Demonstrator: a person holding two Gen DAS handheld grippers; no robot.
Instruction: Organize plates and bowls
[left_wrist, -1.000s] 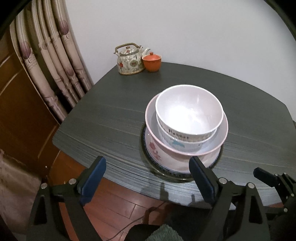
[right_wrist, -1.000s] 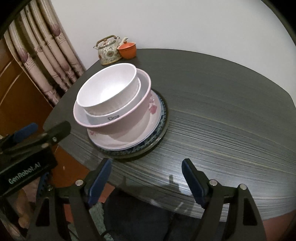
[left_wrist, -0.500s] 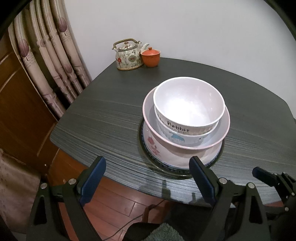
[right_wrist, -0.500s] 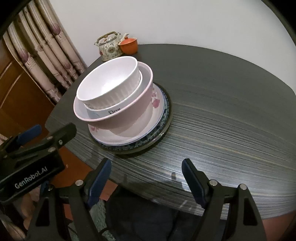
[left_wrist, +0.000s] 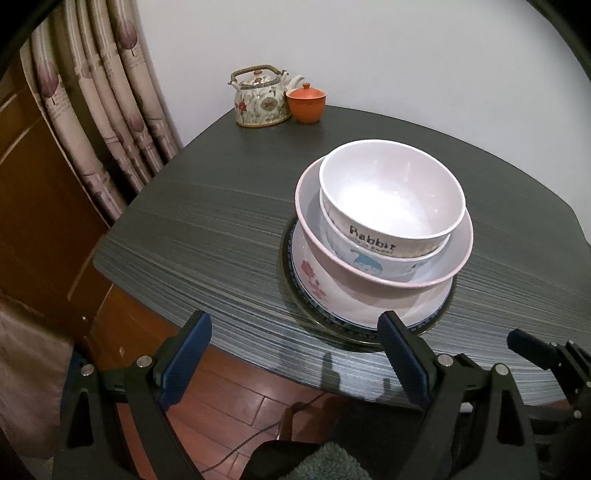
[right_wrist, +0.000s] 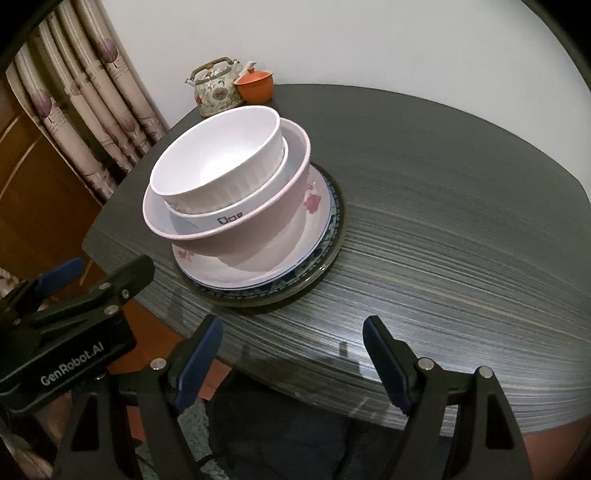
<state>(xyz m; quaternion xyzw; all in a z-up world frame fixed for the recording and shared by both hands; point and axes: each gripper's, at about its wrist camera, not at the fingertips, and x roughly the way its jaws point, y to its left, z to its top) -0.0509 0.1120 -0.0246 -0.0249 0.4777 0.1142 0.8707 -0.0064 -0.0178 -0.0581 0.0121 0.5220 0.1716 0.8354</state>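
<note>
Now left gripper (left_wrist: 295, 354) and right gripper (right_wrist: 291, 354) both hanging agape, empty, near table (left_wrist: 207, 221) edge; stack of bowls (left_wrist: 391, 199) sitting nested on plates (right_wrist: 258, 273) mid-table.

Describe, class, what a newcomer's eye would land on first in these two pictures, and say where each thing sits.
First comes the stack near the table's front edge: a white bowl lettered "Rabbit" nests in a second bowl, inside a pink-rimmed bowl, all standing on plates. Next, a flowered teapot and an orange lidded cup stand side by side at the far corner. Below, the left gripper and right gripper are open and hold nothing.
</note>
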